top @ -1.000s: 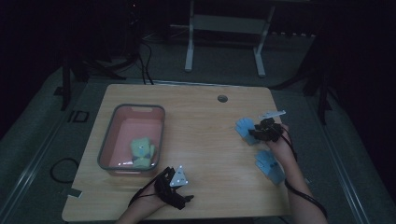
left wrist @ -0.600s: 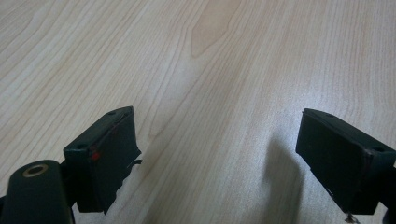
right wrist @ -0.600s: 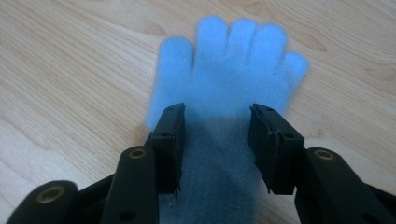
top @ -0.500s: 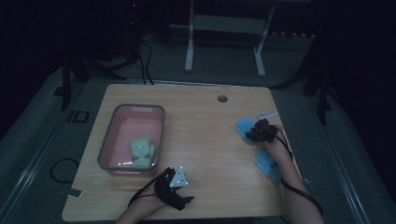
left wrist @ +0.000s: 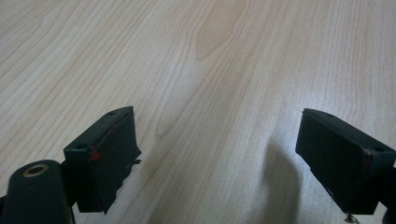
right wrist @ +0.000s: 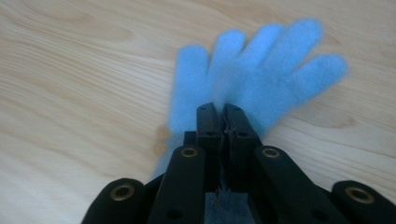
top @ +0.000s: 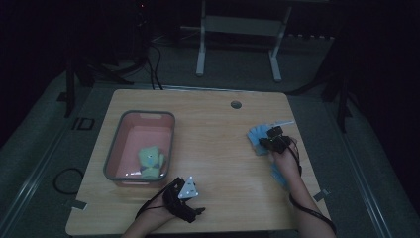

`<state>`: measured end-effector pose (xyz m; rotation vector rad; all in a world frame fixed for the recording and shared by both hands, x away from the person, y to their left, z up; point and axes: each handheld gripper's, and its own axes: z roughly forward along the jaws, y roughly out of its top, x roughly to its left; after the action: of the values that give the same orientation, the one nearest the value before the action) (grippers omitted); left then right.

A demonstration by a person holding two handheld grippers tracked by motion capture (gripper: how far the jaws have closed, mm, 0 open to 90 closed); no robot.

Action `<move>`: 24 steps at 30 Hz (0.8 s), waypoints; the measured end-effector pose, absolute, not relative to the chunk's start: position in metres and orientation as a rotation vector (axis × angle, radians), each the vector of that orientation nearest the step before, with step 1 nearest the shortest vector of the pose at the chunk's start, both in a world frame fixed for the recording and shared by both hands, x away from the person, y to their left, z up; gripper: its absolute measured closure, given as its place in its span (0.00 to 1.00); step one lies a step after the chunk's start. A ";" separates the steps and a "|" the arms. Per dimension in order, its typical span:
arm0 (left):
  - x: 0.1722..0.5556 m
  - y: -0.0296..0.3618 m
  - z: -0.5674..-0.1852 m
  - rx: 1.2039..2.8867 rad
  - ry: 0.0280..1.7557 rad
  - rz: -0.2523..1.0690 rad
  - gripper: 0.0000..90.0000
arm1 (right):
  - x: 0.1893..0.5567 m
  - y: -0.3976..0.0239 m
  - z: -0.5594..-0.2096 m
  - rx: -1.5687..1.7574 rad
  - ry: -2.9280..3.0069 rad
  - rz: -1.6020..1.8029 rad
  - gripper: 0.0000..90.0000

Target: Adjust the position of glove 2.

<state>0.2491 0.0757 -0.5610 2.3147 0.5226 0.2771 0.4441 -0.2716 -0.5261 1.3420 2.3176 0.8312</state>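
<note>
My right gripper (right wrist: 223,109) has just been closing and its jaws now stand pressed together on a pinch of the blue glove (right wrist: 261,70), at the palm just below the fingers. I took it there because the fleece is thickest at the palm, so a small fold gives a firm hold without the fingers slipping out. The glove lies flat on the table (top: 218,134), fingers spread and pointing away from my gripper, well to the right of the pink bin (top: 121,144) and near the table's right edge. In the high view the same gripper (top: 271,140) sits on top of the glove (top: 256,135), and a second patch of blue (top: 280,174) shows beside my forearm, farther from the bin; I judge it to be the other glove, though it is partly hidden.

The bin already holds a pale green thing (top: 150,157), so I take the work to be gathering soft items into it.

My left gripper (top: 184,201) waits just in front of the bin, near the table's front edge. Its jaws stand wide apart over bare wood with nothing between them, kept idle and out of the way so the right hand has a free path across to the bin.
</note>
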 end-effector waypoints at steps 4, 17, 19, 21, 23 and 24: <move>0.249 0.076 -0.561 2.313 0.524 0.276 0.14 | 0.427 -0.253 -0.503 1.328 2.304 0.895 0.97; 0.246 0.074 -0.560 2.318 0.513 0.279 0.14 | 0.365 -0.198 -0.456 1.313 2.218 1.079 0.97; 0.246 0.074 -0.560 2.320 0.511 0.278 0.14 | 0.360 -0.191 -0.455 1.321 2.215 1.074 0.97; 0.246 0.073 -0.560 2.318 0.509 0.278 0.14 | 0.355 -0.185 -0.456 1.329 2.206 1.064 0.97; 0.246 0.073 -0.560 2.321 0.507 0.277 0.15 | 0.351 -0.180 -0.459 1.347 2.202 1.066 0.97; 0.246 0.073 -0.560 2.320 0.507 0.275 0.14 | 0.348 -0.174 -0.463 1.340 2.197 1.046 0.97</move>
<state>0.2456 0.0728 -0.5605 2.3202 0.5065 0.2751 0.3477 -0.1743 -0.4633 1.3395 2.1968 1.0464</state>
